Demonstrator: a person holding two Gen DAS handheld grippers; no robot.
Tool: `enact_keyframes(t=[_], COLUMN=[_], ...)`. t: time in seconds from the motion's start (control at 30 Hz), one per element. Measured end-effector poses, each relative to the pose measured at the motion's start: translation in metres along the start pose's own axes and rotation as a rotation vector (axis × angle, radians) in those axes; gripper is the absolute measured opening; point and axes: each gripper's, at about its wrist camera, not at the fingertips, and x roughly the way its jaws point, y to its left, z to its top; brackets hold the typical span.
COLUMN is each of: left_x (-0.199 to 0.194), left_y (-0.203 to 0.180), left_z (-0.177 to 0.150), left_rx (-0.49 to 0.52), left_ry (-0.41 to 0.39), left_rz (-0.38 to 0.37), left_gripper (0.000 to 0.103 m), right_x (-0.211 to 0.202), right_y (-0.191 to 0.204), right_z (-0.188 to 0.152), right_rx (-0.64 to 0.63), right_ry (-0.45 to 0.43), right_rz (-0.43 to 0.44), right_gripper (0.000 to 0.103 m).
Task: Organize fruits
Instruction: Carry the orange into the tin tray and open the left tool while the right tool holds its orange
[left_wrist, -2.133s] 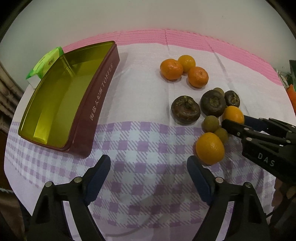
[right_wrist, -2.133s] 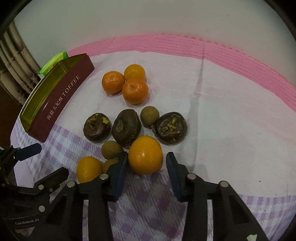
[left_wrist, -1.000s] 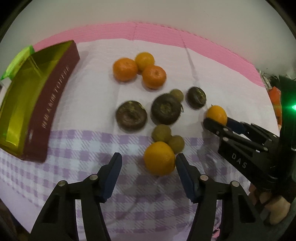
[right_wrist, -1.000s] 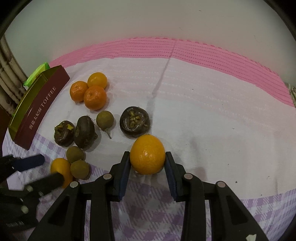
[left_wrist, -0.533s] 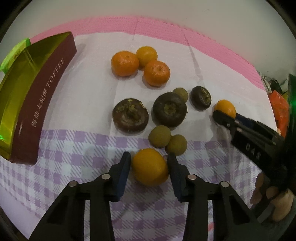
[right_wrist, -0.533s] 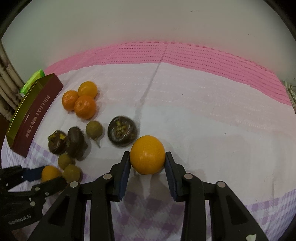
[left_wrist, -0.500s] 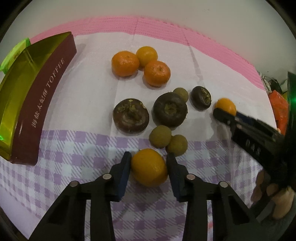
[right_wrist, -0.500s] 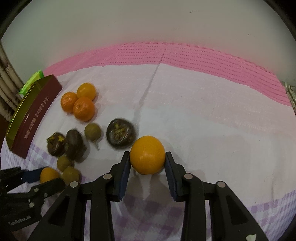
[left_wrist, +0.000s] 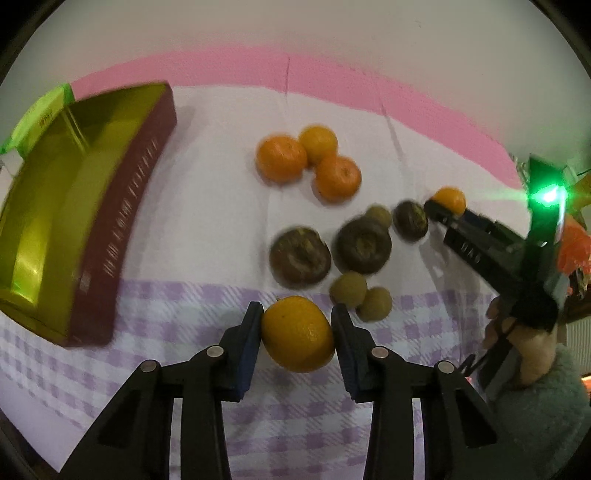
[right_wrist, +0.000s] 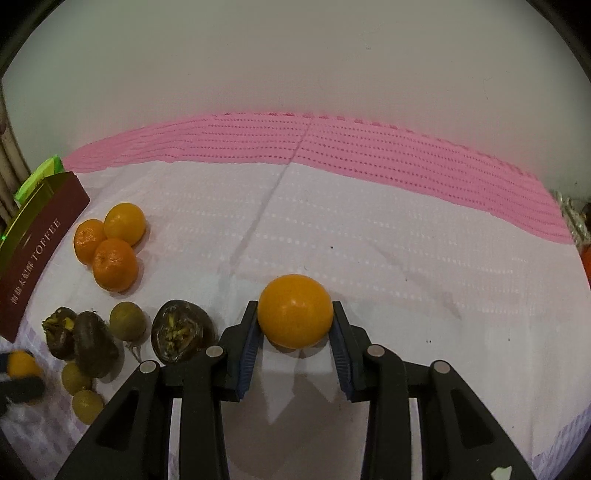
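Left gripper (left_wrist: 297, 332) jaws clamp a round orange fruit (left_wrist: 297, 334); the open gold-lined maroon toffee tin (left_wrist: 55, 206) lies upper left. Right gripper (right_wrist: 294, 332) jaws clamp another orange (right_wrist: 294, 320).

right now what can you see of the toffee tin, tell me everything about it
The toffee tin is a long, open, lidless box with dark maroon outer walls and a shiny gold-green lining, metal by its look. Pale lettering along one side reads TOFFEE in the right wrist view. It looks empty and lies flat on the tablecloth, left of the fruit, touching none of it. A green packet sits at its far end; contact is unclear.
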Motion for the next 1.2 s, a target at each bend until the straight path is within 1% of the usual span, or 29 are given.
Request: enact_keyframes(t=[0.17, 0.27, 0.3, 0.37, 0.4, 0.5, 0.57, 0.63, 0.77, 1.07, 1.2], left_x=[-0.03, -0.046, -0.05, -0.051, -0.051, -0.042, -0.033, -0.028, -0.016, -0.002, -0.003], left_y=[0.024, 0.056, 0.074, 0.097, 0.115, 0.146, 0.168, 0.182, 0.199, 0.209, 0.212], left_z=[0.022, 0.04, 0.047, 0.054, 0.057, 0.063, 0.065, 0.064, 0.057, 0.043, 0.043], left_rx=[0.024, 0.004, -0.007, -0.028, -0.045, -0.087, -0.112, -0.13, -0.136, -0.165, -0.165], left_ry=[-0.106, -0.161, -0.177, -0.185, -0.18, -0.149, -0.107, -0.095, -0.07, -0.032, -0.047], left_rz=[0.085, 0.155, 0.186, 0.249, 0.289, 0.335, 0.341, 0.362, 0.379, 0.367, 0.359], left_gripper=[0.039, 0.039, 0.039, 0.039, 0.039, 0.039, 0.039, 0.039, 0.039, 0.039, 0.039], right_x=[0.001, -0.001, 0.001, 0.002, 0.001, 0.002, 0.001, 0.001, 0.001, 0.001, 0.001], right_y=[0.002, 0.001, 0.004, 0.003, 0.002, 0.001, 0.001, 0.001, 0.002, 0.0, 0.0], right_z=[0.0, -0.003, -0.002, -0.002, -0.002, -0.002, -0.002, -0.001, -0.001, -0.001, 0.0], right_rx=[0.0, 0.001, 0.001, 0.002, 0.002, 0.002, 0.0, -0.001, -0.001, 0.002, -0.007], right_ry=[-0.02, -0.03, -0.029, -0.029, -0.028, -0.028, -0.029, -0.03, -0.03, -0.03, -0.024], right_rz=[-0.005, -0.009, -0.008, -0.007, -0.006, -0.006, -0.009, -0.009, -0.009, -0.007, -0.007], right_gripper=[0.034, 0.034, 0.034, 0.034, 0.034, 0.034, 0.034, 0.034, 0.035, 0.035, 0.035])
